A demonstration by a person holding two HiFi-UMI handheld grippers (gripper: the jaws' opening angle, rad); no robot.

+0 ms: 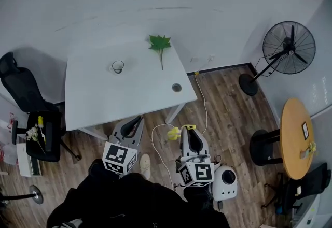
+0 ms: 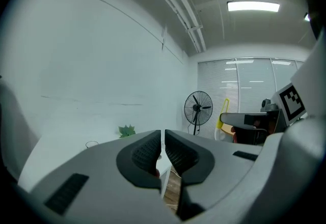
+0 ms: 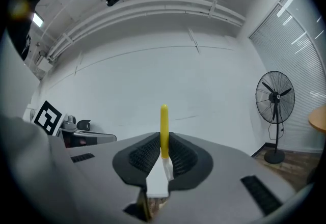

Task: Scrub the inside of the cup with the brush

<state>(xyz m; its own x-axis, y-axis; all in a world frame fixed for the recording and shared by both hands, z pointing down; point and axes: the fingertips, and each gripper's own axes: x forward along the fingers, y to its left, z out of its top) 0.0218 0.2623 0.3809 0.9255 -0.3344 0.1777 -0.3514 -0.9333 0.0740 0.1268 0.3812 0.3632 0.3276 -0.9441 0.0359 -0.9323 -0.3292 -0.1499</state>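
Now, table (image 1: 98, 100): white, ahead of you, with the cup and a leaf on its far half.
Fan (image 1: 288, 45): stands on the wood floor, well right of the table.
Left gripper (image 1: 138, 119): you hold it at the table's near edge. Its jaws are pressed together with nothing between them.
Right gripper (image 1: 189, 132): over the floor, off the table's near right corner. Its jaws pinch the brush.
Brush (image 3: 164, 125): yellow handle clamped between your right pads, its end sticking out past them.
Leaf (image 1: 160, 43): green, near the far edge.
Cup (image 1: 118, 67): clear, upright, left of the leaf, well apart from both grippers.
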